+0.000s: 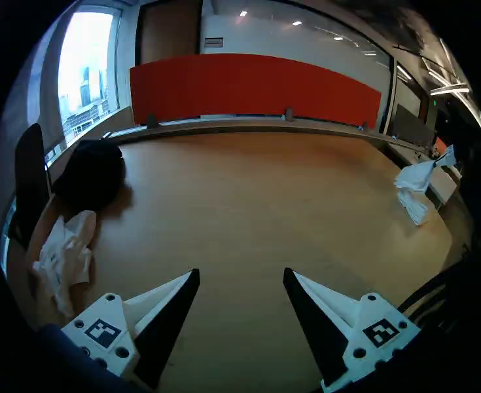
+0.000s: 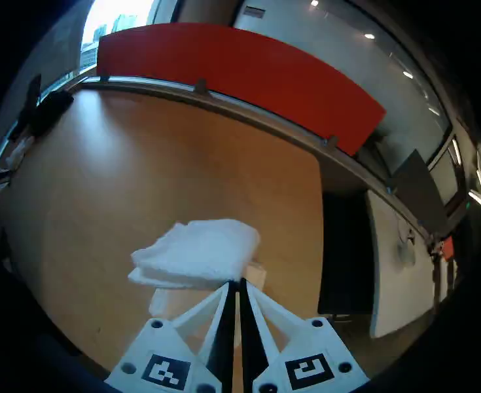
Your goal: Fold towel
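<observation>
My right gripper (image 2: 238, 283) is shut on the near edge of a folded white towel (image 2: 197, 252), which it holds a little above the wooden table (image 2: 142, 164). More white cloth (image 2: 165, 302) lies flat under it. In the left gripper view the same towel (image 1: 413, 177) hangs at the far right from the right gripper (image 1: 447, 156), over a small white pile (image 1: 415, 207). My left gripper (image 1: 240, 272) stands open above bare table (image 1: 253, 196), with nothing between its fingers.
A crumpled white cloth (image 1: 63, 259) lies at the table's left edge beside a black bag (image 1: 89, 173) and a dark chair (image 1: 29, 170). A red partition (image 1: 253, 88) runs along the far edge. The table's right edge (image 2: 321, 229) drops to dark floor.
</observation>
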